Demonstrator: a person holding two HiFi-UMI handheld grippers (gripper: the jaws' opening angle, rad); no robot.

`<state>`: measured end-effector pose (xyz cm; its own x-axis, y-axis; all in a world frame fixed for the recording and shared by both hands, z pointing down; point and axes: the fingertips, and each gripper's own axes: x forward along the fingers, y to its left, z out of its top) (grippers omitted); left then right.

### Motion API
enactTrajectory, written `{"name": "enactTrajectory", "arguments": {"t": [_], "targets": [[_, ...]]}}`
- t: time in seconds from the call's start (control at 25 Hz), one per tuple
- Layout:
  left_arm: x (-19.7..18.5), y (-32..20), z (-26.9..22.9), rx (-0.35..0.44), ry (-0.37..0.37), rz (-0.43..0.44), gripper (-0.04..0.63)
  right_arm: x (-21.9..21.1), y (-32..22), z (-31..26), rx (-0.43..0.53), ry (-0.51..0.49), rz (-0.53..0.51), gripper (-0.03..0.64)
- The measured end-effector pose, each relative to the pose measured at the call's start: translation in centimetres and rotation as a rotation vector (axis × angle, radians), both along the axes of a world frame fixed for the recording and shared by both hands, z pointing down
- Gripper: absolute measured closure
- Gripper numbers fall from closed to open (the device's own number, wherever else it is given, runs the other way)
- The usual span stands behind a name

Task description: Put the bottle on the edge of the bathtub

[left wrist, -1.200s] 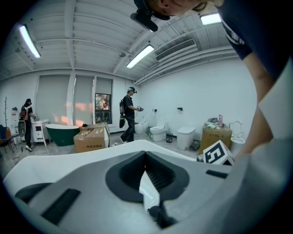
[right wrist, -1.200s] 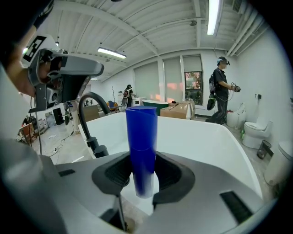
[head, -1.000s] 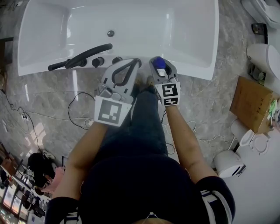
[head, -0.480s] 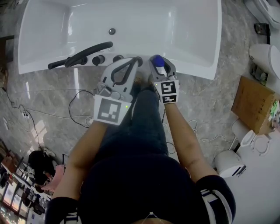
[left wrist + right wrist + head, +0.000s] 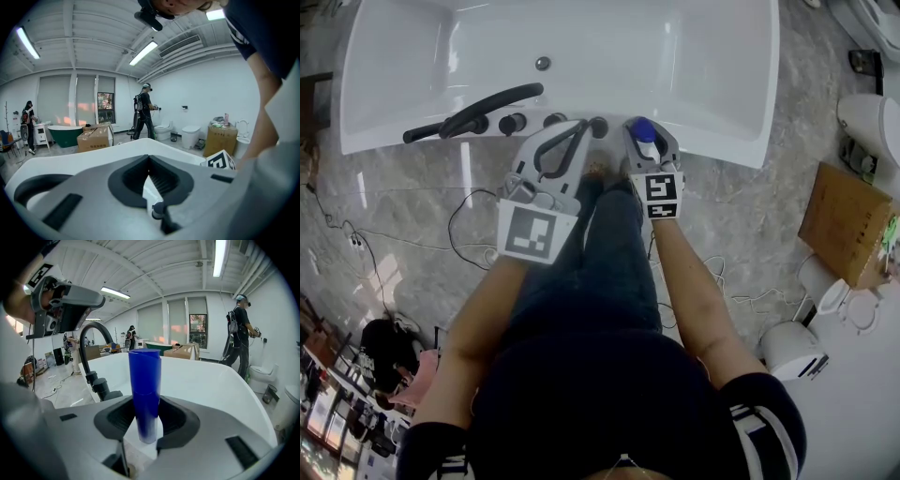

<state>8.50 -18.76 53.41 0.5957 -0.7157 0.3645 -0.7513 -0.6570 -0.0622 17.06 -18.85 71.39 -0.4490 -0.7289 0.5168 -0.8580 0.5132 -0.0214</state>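
**Floor** [image 5: 403,206]: grey, veined, glossy stone. Thin cables [image 5: 473,211] lie loose on it, left of the person's legs.

**Bathtub** [image 5: 712,141]: white and rectangular, set across the top of the head view, with a round drain [image 5: 543,64] in its basin. A black curved faucet [image 5: 478,111] and round black knobs [image 5: 513,123] stand on the left part of the near rim.

**Left gripper** [image 5: 584,129]: held at the near rim, just right of the knobs. Its fingers [image 5: 123,182] meet at the tips with nothing between them.

**Right gripper** [image 5: 644,142]: just beside the left one, also at the near rim. Its fingers [image 5: 177,420] are clamped on either side of the bottle.

**Bottle** [image 5: 145,390]: blue, cylindrical and upright, over the near rim of the bathtub. Whether its base touches the rim cannot be told.

**Room, right side**: a brown cardboard box [image 5: 844,225] on the floor, and a white toilet [image 5: 867,122] beyond it.

**Room, background**: white walls, a ribbed ceiling with strip lights [image 5: 218,258], and blinds over the windows [image 5: 168,322].
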Motion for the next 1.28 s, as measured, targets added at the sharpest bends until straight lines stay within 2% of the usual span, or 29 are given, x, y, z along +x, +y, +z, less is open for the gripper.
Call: {"name": "enactTrajectory", "arguments": {"t": [0.16, 0.4, 0.56, 0.88, 1.04, 1.08, 1.16, 1.28], "targets": [[0.2, 0.5, 0.2, -0.011, -0.003, 0.000, 0.594, 0.3, 0.3, 0.0, 0.001, -0.005, -0.002, 0.453], [0.5, 1.1, 0.5, -0.027, -0.001, 0.000, 0.594, 0.6, 0.8, 0.2, -0.055, -0.012, 0.015, 0.449], [0.6, 1.4, 0.6, -0.029, 0.015, 0.000, 0.594, 0.9, 1.3, -0.2, -0.064, -0.018, 0.004, 0.425], [1.2, 2.0, 0.3, -0.025, 0.024, 0.033, 0.594, 2.7, 4.2, -3.5, -0.068, 0.001, 0.001, 0.419], [1.1, 2.4, -1.0, -0.015, 0.017, 0.047, 0.594, 3.6, 5.8, -6.7, -0.044, -0.017, 0.032, 0.421], [1.1, 2.6, -1.4, -0.012, 0.019, 0.046, 0.594, 3.9, 6.1, -7.8, -0.031, -0.027, 0.046, 0.428], [1.1, 2.6, -2.5, 0.002, 0.026, 0.041, 0.594, 4.6, 6.2, -10.1, 0.008, -0.038, 0.070, 0.497], [1.2, 1.9, -4.5, 0.041, 0.049, 0.038, 0.594, 5.5, 4.9, -14.6, 0.107, -0.047, 0.106, 0.557]]}}
